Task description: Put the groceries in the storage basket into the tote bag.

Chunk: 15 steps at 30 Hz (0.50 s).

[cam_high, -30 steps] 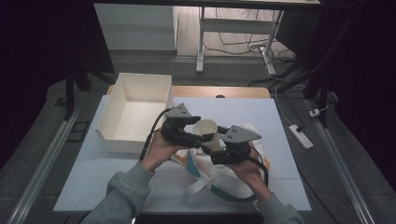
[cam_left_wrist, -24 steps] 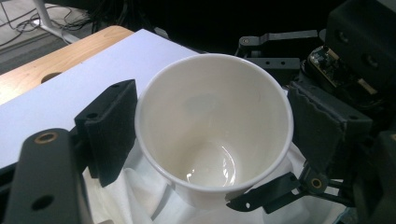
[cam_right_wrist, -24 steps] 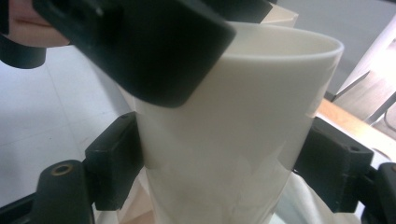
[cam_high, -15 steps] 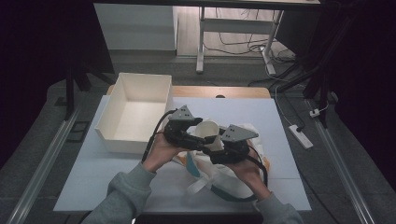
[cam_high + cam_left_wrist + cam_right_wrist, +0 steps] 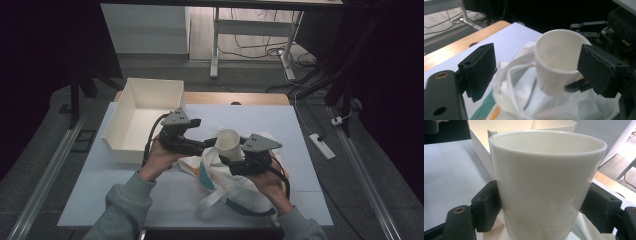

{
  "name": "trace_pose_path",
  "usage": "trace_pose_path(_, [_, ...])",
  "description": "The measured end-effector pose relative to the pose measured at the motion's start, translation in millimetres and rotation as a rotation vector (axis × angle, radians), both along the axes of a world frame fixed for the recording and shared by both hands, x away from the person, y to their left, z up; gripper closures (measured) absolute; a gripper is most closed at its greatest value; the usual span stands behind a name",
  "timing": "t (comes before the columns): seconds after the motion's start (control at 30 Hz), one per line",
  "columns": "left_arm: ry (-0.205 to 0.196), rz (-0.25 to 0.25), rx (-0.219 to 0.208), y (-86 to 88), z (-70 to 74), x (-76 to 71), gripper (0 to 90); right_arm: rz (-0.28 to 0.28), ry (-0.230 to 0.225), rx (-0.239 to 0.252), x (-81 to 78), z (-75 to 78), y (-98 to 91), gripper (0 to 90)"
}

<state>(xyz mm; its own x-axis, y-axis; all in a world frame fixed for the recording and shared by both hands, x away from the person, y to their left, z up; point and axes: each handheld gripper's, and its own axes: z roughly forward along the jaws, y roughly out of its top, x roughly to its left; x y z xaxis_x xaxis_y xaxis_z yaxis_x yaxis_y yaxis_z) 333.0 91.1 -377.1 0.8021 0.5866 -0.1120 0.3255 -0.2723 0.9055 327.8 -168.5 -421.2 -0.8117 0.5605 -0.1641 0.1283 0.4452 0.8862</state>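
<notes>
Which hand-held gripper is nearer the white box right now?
Left. The left hand-held gripper sits just beside the white box, jaws open, while the right hand-held gripper holds the cup farther away over the bag.

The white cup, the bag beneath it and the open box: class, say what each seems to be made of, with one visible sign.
Cup: probably smooth plastic, possibly coated paper; glossy highlights, thick rounded rim.
Bag: thin soft fabric or nonwoven, matte; it crumples into folds, with teal trim.
Box: likely matte white plastic or board; thin, flat, stiff walls. The look leaves it open.
</notes>
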Motion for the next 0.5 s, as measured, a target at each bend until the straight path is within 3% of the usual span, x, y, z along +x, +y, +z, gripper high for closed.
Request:
trace_pose_path(0.23, [0.004, 0.072, 0.050, 22.5, -4.3, -3.7, 17.1, -0.015, -0.002, 0.009, -0.1, 0.3, -8.2, 22.4])
trace_pose_path(0.37, [0.020, 0.130, 0.049, 40.7, -11.1, -10.6, 17.6, -0.025, -0.013, 0.021, -2.8, 3.9, -16.7, 22.4])
trace_pose_path(0.4, [0.019, 0.169, 0.057, 49.0, -14.0, -14.3, 17.7, -0.028, -0.018, 0.021, -3.3, 4.5, -18.2, 22.4])
trace_pose_path(0.5, [0.017, 0.204, 0.077, 56.4, -18.1, -18.1, 17.7, -0.033, -0.023, 0.026, -4.1, 5.4, -21.1, 22.4])
